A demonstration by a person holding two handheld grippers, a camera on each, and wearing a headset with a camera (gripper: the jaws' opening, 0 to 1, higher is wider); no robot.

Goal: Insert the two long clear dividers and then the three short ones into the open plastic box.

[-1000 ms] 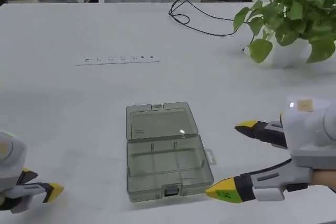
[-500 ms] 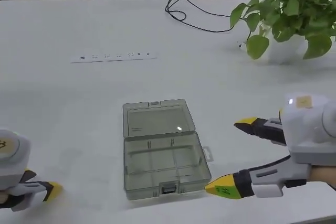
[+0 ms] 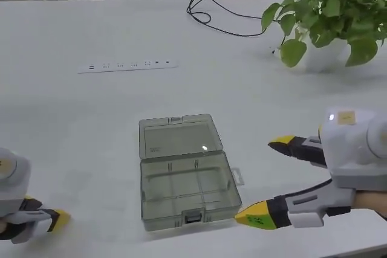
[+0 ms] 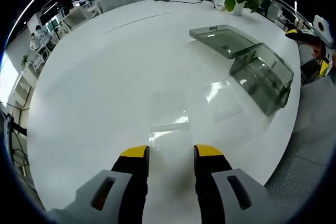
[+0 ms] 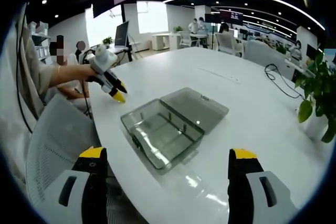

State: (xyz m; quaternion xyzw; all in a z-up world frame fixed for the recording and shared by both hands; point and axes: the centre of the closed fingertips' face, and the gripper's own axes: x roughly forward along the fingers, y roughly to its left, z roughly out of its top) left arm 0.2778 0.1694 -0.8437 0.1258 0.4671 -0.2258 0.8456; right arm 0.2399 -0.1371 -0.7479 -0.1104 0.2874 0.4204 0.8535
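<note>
**Q:** What does the head view give you?

**A:** The open plastic box [image 3: 187,193] sits low and centre on the white tabletop [image 3: 72,125], with its lid [image 3: 178,137] laid flat behind it. My right gripper [image 3: 268,180] is at lower right, just beside the box, jaws wide and holding nothing. My left gripper [image 3: 45,217] is in the lower left corner, well apart from the box. I cannot tell its jaws from here. Faint lines cross the box base, and I cannot tell whether they are dividers.

**Q:** And the left gripper view?

**A:** The jaws stand narrowly apart and empty over bare tabletop. The box is at upper right.

**Q:** The right gripper view?

**A:** Wide, empty jaws frame the box at centre. It sits near the tabletop's edge.

**Q:** What could go wrong?

**A:** I judge that clear pieces would be hard to spot against white, so I might close on nothing. The wide right jaws are close enough to nudge the light box towards that edge.
</note>
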